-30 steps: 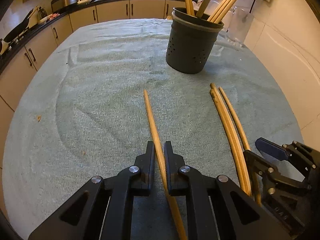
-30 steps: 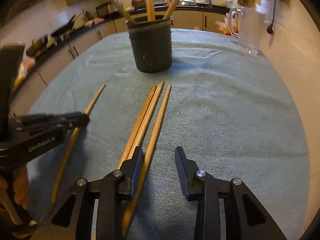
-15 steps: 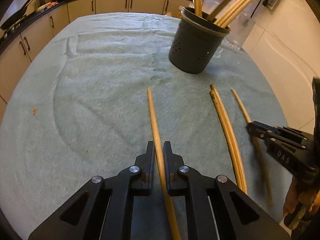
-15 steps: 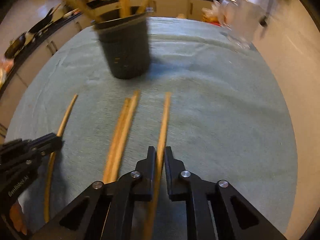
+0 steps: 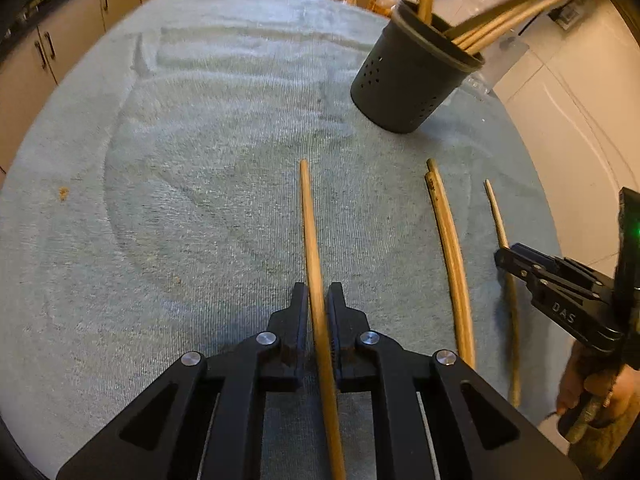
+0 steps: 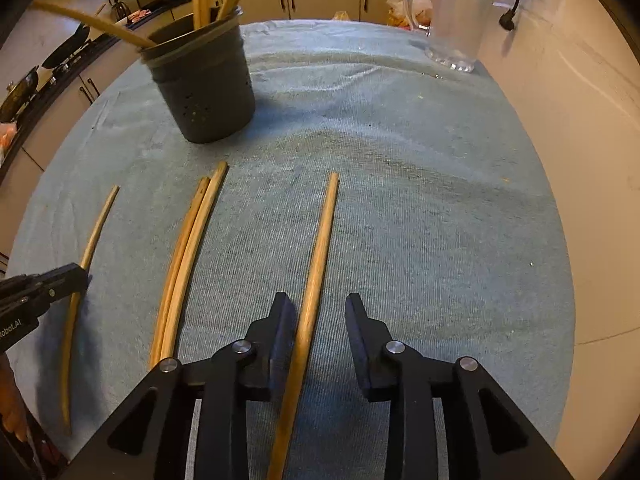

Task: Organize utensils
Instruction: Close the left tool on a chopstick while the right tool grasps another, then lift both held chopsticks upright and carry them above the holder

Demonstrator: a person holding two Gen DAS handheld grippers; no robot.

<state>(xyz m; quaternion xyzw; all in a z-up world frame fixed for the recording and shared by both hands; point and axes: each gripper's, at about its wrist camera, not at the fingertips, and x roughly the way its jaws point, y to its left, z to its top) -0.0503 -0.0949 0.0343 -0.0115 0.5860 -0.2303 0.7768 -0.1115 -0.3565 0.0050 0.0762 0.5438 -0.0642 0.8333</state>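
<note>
Chopsticks of pale wood are the business here. From the left wrist camera, one long wooden chopstick (image 5: 314, 276) runs up the middle of the frame, pinched between the closed black fingers of the left gripper (image 5: 318, 300). To its right a pair of wooden chopsticks (image 5: 450, 256) lies side by side on the grey-green towel (image 5: 180, 200), and further right a thinner chopstick (image 5: 505, 280) passes by the tip of the right gripper (image 5: 508, 258) at the right edge. In the upper right stands a dark perforated utensil holder (image 5: 408, 80), with several more sticks leaning out of it.

From the right wrist camera, the right gripper (image 6: 318, 316) stands with its jaws apart; the same chopstick (image 6: 316, 264) lies between them, close against the left finger (image 6: 282, 320) and clear of the other, though actual contact is hard to judge. The pair (image 6: 188, 248) lies left of centre, and the left gripper (image 6: 76, 276) holds its stick (image 6: 86, 256) at the left edge. The holder (image 6: 204, 84) sits upper left, and a clear glass jug (image 6: 456, 16) upper right.
</note>
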